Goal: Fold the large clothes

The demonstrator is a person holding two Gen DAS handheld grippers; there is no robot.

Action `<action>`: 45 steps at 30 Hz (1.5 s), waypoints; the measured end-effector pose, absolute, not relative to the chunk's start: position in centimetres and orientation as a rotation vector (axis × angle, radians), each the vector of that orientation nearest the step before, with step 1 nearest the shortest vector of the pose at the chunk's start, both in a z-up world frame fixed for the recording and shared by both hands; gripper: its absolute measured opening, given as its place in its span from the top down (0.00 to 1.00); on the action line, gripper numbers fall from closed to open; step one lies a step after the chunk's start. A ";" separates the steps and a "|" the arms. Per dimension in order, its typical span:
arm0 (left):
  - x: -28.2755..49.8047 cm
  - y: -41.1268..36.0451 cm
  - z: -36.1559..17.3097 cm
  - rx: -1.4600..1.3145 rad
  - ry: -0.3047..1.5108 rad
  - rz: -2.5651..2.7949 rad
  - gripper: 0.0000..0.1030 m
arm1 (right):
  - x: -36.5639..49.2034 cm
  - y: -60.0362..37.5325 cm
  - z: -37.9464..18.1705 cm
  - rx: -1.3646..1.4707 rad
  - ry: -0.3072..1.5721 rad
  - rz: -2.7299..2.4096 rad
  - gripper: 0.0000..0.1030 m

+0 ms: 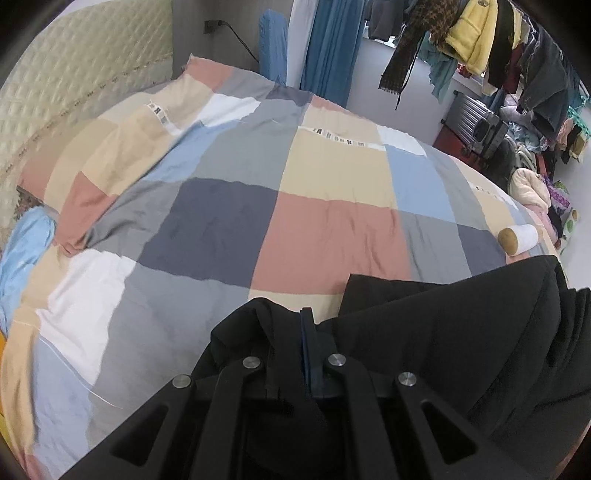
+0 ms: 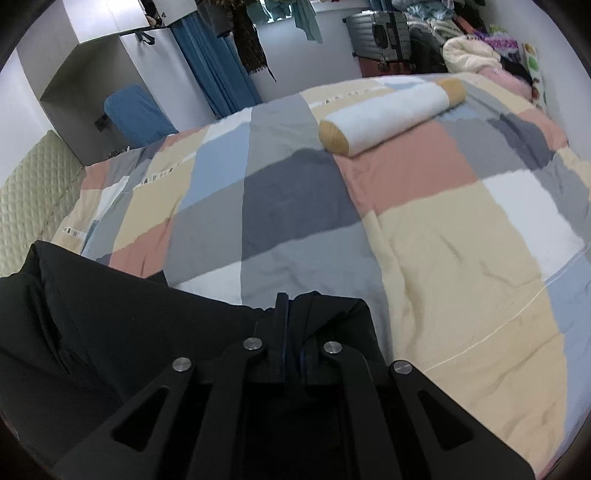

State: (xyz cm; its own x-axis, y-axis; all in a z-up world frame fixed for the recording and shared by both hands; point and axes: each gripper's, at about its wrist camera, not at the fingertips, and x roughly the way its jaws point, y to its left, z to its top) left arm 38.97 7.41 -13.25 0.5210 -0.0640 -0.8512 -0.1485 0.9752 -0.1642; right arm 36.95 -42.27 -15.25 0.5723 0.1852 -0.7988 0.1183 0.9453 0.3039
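A large black garment is held up over the bed between both grippers. In the left wrist view my left gripper is shut on a bunched edge of it, and the cloth spreads off to the right. In the right wrist view my right gripper is shut on another edge of the black garment, which spreads to the left. The fingertips are wrapped in black fabric in both views.
A bed with a patchwork quilt of pink, grey, blue and cream squares lies below. A white bolster pillow lies on its far side. A padded headboard, blue curtains, hanging clothes and a suitcase surround it.
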 end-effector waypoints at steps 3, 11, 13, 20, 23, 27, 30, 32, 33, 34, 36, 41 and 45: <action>37.9 7.8 -13.0 -0.251 0.996 0.031 0.92 | 36.3 -42.6 -15.4 0.384 0.947 0.063 0.98; 31.7 12.1 -9.4 -0.565 0.830 -0.126 0.84 | 32.1 -44.4 -12.8 0.555 0.802 0.138 0.75; 29.8 13.4 -8.1 -0.627 0.789 -0.160 0.78 | 30.4 -45.1 -11.4 0.622 0.725 0.175 0.58; 22.9 14.6 -2.4 -0.526 0.583 -0.146 0.14 | 26.2 -44.3 -6.9 0.586 0.588 0.176 0.46; 21.1 14.0 -1.1 -0.443 0.565 -0.109 0.14 | 24.2 -43.9 -5.5 0.530 0.512 0.120 0.28; 20.2 11.0 -0.9 -0.315 0.583 -0.121 0.14 | 21.6 -43.7 -3.1 0.490 0.387 0.111 0.24; 20.5 7.2 -1.7 -0.205 0.585 -0.148 0.14 | 21.1 -42.0 -2.6 0.465 0.388 0.149 0.24; 21.3 4.8 -2.8 -0.159 0.609 -0.173 0.14 | 21.5 -39.9 -3.5 0.462 0.449 0.221 0.24; 22.1 3.7 -3.6 -0.143 0.634 -0.182 0.14 | 21.8 -39.0 -4.1 0.463 0.479 0.251 0.24; 23.1 2.6 -4.3 -0.133 0.660 -0.187 0.14 | 22.6 -37.6 -5.0 0.463 0.527 0.285 0.24; 24.4 1.6 -5.3 -0.122 0.683 -0.185 0.14 | 24.1 -35.4 -6.6 0.433 0.606 0.316 0.24; 28.8 -0.6 -7.6 -0.082 0.727 -0.154 0.14 | 28.0 -30.1 -9.1 0.245 0.729 0.347 0.24; 32.3 -2.4 -8.9 -0.010 0.758 -0.124 0.14 | 31.3 -28.4 -9.6 0.164 0.756 0.336 0.24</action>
